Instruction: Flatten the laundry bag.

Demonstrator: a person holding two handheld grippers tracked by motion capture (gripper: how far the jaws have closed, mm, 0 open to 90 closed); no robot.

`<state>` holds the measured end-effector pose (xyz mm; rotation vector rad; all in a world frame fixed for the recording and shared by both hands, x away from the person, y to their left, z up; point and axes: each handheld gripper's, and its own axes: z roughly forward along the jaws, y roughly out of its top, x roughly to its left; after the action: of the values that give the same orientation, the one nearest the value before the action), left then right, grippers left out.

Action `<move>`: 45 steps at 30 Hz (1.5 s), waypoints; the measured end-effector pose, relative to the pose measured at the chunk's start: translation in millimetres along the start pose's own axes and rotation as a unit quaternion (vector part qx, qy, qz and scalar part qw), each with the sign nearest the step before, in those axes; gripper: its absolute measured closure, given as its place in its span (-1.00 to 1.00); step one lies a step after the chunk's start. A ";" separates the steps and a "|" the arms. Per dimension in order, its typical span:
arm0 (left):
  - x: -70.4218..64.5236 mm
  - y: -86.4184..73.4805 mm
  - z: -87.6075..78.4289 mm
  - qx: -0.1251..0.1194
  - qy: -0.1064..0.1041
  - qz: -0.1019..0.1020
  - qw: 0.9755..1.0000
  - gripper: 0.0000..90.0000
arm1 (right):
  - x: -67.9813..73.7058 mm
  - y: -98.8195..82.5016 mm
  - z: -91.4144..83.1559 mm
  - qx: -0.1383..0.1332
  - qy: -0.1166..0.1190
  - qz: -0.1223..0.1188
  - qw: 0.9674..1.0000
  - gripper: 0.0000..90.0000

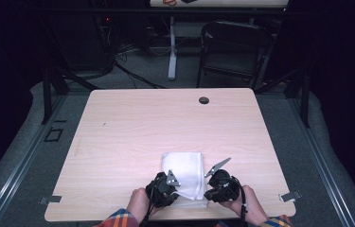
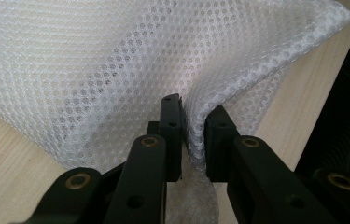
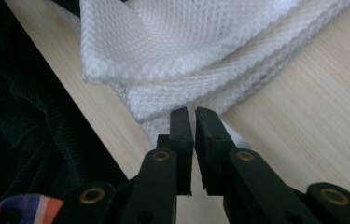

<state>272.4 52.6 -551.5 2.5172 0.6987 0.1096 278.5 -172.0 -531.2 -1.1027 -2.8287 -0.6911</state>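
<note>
The folded white mesh cloth [image 1: 183, 174], a soft honeycomb-weave rectangle in several layers, lies low and centre in the high view, its near edge almost at the front edge of the pale wooden desk [image 1: 132, 127]. It looks light, limp and a little springy: it will drape and sag wherever it is not supported, and the stacked layers may slide apart if only the top one is caught. The open weave should give the pads good purchase, so slipping out is unlikely; nothing about it seems fragile. The sensible places to hold are the two near corners, pinched through all the layers.

In the left gripper view, the left tongs [image 2: 192, 126] are pinching a raised fold of the cloth [image 2: 116, 60], the fabric bunched between the two black pads at the frame's centre. In the right gripper view, the right tongs [image 3: 192, 116] are pressed nearly together at the edge of the cloth's layered corner [image 3: 182, 51]; whether any fabric is caught between the tips cannot be told.

In the high view both tongs sit at the cloth's lower corners, left [image 1: 164, 188] and right [image 1: 218, 184], with plaid sleeves [image 1: 118, 220] at the bottom edge.
</note>
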 end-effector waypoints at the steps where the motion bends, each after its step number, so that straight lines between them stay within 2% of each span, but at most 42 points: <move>1: -0.3 0.4 0.0 0.001 -0.003 0.003 1.000 0.73 | 0.6 1.4 1.1 -0.003 0.000 -0.002 1.000 0.95; 3: -0.1 0.7 -0.2 0.003 -0.005 0.007 1.000 0.66 | 0.8 2.7 1.7 -0.002 0.001 -0.003 1.000 0.97; 5: -0.6 1.8 -0.2 0.004 -0.016 0.012 1.000 0.41 | 1.3 5.6 4.0 -0.004 0.003 -0.001 1.000 1.00; 6: -2.5 2.8 -0.5 0.005 -0.019 0.017 1.000 0.20 | 1.6 7.6 6.4 -0.008 0.007 -0.002 1.000 1.00; 8: -4.2 3.1 -0.1 0.003 -0.020 0.020 1.000 0.08 | 2.6 9.9 7.8 -0.011 0.011 -0.002 1.000 1.00; 11: -8.2 4.7 1.7 0.005 -0.016 0.028 0.999 -0.02 | 2.4 11.6 7.6 -0.017 0.015 -0.003 1.000 1.00; 12: -9.1 5.2 2.2 0.003 -0.014 0.030 0.999 -0.03 | 3.1 12.1 6.5 -0.027 0.028 0.009 0.999 1.00; 16: -11.9 7.5 4.4 0.003 -0.007 0.034 0.999 -0.03 | 1.7 12.5 4.2 -0.037 0.034 0.017 0.999 1.00; 17: -12.7 7.8 5.1 0.004 -0.005 0.036 0.999 -0.01 | 2.5 12.9 4.3 -0.045 0.035 0.022 0.998 1.00; 19: -13.8 8.4 5.8 0.005 -0.002 0.041 0.999 0.01 | 2.3 13.1 3.8 -0.041 0.031 0.017 0.999 1.00; 20: -14.4 8.7 6.3 0.005 0.001 0.042 0.999 0.05 | 3.1 13.3 4.1 -0.047 0.037 0.019 0.998 1.00; 24: -15.9 9.1 7.7 0.004 0.013 0.046 0.999 0.34 | 3.6 14.4 4.6 -0.049 0.037 0.015 0.998 1.00; 25: -15.2 8.9 7.9 0.000 0.017 0.042 0.999 0.34 | 3.6 14.4 4.6 -0.049 0.037 0.015 0.998 1.00; 28: -12.1 8.1 6.9 -0.009 0.018 0.033 0.999 0.57 | 3.9 14.3 5.3 -0.043 0.021 0.007 0.999 1.00; 29: -10.4 7.8 5.6 -0.011 0.020 0.030 0.999 0.70 | 3.0 13.7 7.4 -0.037 0.013 0.006 0.999 1.00; 31: -9.2 7.7 3.8 -0.014 0.020 0.028 0.999 0.79 | 2.0 12.7 10.4 -0.027 0.007 0.002 1.000 1.00; 34: -8.4 7.8 2.4 -0.017 0.022 0.027 0.999 0.83 | 2.1 11.7 14.5 -0.019 0.003 0.001 1.000 1.00; 35: -7.9 8.0 1.7 -0.018 0.022 0.025 0.999 0.84 | 3.0 11.6 16.9 -0.018 0.008 0.007 1.000 1.00; 36: -7.2 8.0 0.8 -0.018 0.022 0.023 0.999 0.85 | 2.5 11.2 18.8 -0.011 0.001 0.001 1.000 1.00; 38: -5.8 8.1 -0.5 -0.022 0.022 0.017 0.999 0.85 | 3.2 10.5 20.7 -0.020 0.006 0.010 1.000 1.00; 45: -2.8 9.3 -9.5 -0.037 0.024 0.006 0.999 0.84 | 1.8 8.8 27.4 -0.001 -0.005 0.002 1.000 1.00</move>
<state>272.2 48.8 -538.6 2.4560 0.6863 0.1977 286.4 -153.7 -552.1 -1.1132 -2.8337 -0.6903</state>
